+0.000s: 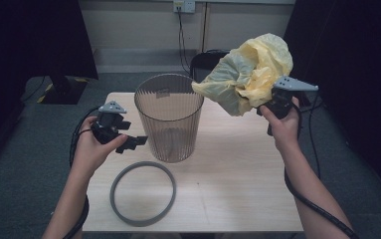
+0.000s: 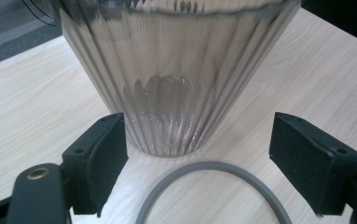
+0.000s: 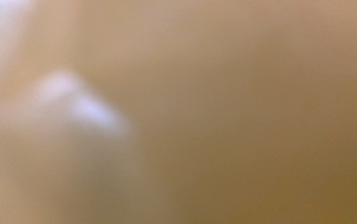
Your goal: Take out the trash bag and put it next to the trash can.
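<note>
Pale wood table on grey carpet, dark drapes either side, wall socket behind.

Right gripper: we hold it raised, jaws pinched nearly together on the yellow bin bag. The bag bunches up and out from the jaws, hanging in the air up and to the left of them, its loose tail reaching toward the bin rim. In the right gripper view the plastic sits right against the lens, so no jaw detail there.

Left gripper: jaws spread wide, nothing between them. In the left gripper view the pads flank the foot of the ribbed clear bin without touching it. The bin stands upright just ahead of those jaws; the grey ring lies flat on the table just below them, apart from the bin base.

How we'd do this step well, as a judgement:
- Steady the bin first: close the left jaws on its wall or rim, since it looks light and likely to tip.
- Bring the bag over the bin mouth, not its side, and lower it bunched end first.
- Keep the pinch until the bag's mouth edge sits above the rim; letting go early drops the whole wad in.
- Leave the ring alone until the bag is folded over the rim.
</note>
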Available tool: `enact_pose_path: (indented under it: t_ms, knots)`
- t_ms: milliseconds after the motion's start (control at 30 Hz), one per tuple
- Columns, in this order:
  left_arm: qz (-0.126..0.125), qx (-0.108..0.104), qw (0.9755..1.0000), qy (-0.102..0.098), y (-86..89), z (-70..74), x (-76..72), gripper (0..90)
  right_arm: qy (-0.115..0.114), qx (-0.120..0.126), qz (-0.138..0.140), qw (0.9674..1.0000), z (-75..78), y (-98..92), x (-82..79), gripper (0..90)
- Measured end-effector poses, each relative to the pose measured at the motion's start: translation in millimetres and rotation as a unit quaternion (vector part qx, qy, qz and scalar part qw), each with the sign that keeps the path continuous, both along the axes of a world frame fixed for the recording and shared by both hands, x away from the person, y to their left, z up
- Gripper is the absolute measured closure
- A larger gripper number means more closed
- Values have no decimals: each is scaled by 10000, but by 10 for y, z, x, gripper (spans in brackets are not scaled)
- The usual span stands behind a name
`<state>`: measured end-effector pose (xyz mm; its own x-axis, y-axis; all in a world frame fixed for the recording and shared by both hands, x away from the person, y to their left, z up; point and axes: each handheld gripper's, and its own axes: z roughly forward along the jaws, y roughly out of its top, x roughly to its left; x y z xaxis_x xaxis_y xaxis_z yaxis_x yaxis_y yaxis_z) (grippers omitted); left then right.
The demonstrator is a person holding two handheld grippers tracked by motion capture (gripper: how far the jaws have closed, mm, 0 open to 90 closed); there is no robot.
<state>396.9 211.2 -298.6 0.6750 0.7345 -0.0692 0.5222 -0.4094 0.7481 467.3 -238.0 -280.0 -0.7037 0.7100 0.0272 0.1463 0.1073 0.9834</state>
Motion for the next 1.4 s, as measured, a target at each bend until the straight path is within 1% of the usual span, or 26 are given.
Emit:
enact_pose_path:
  t_ms: [100, 267, 333, 467, 567, 667, 700, 833, 933, 967, 1167, 1267, 1367, 1400]
  knots:
    - [27, -10, 10000, 59, 22, -66, -8, 186, 22, -26, -34, 10000, -80, -40, -20, 834]
    - [64, -49, 9999, 151, 56, -160, -18, 188, 27, 0, -139, 9999, -184, -95, -39, 833]
    - [64, -43, 9999, 139, 65, -190, -21, 188, 49, -5, -166, 9999, -214, -111, -44, 832]
    - [85, -94, 9998, 175, 77, -264, -36, 187, 56, -30, -193, 9998, -257, -125, -53, 831]
    - [88, -78, 9997, 199, 88, -317, -40, 187, 64, -87, -212, 9997, -303, -127, -62, 831]
    - [97, -115, 9996, 240, 92, -367, -50, 187, 72, -96, -228, 9997, -366, -132, -66, 830]
    - [95, -94, 9996, 244, 95, -376, -54, 187, 90, -99, -235, 9996, -396, -138, -65, 829]
    - [129, -118, 9996, 242, 114, -439, -65, 187, 115, -96, -297, 9994, -496, -164, -63, 828]
    - [159, -154, 9993, 295, 123, -502, -76, 187, 138, -180, -342, 9992, -583, -193, -64, 828]
    - [166, -132, 9993, 307, 128, -518, -79, 187, 160, -226, -357, 9990, -621, -212, -61, 828]
    - [158, -145, 9990, 385, 132, -636, -82, 188, 268, -269, -451, 9983, -811, -315, -63, 825]
    - [163, -170, 9989, 411, 130, -688, -92, 188, 320, -343, -499, 9976, -908, -336, -66, 820]
    - [167, -177, 9986, 459, 141, -730, -101, 189, 361, -358, -527, 9973, -993, -351, -65, 818]
    - [198, -211, 9985, 462, 147, -748, -108, 189, 376, -349, -535, 9973, -1022, -354, -65, 818]
